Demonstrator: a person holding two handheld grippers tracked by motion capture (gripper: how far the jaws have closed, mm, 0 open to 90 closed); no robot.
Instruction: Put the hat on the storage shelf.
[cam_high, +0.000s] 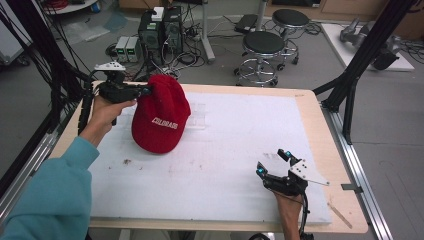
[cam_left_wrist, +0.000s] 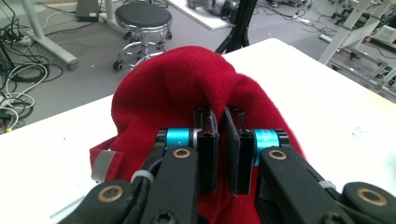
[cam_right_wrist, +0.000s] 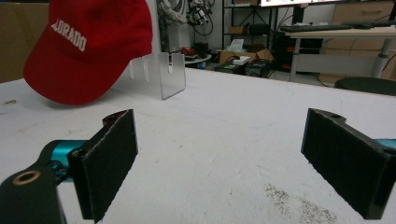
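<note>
Left gripper (cam_high: 148, 90) is clamped on a fold of the red cap (cam_high: 161, 116) at the back of its crown; the left gripper view shows both pads pinching the knit fabric (cam_left_wrist: 187, 84). That grip lets the cap hang, brim down, over the far left part of the white mat (cam_high: 235, 150), lower edge at or just above it. A clear plastic stand (cam_right_wrist: 161, 74) sits just behind the cap, probably where it goes. Right gripper (cam_high: 273, 162) rests near the mat's front right, jaws wide apart with nothing between, likely waiting to help.
</note>
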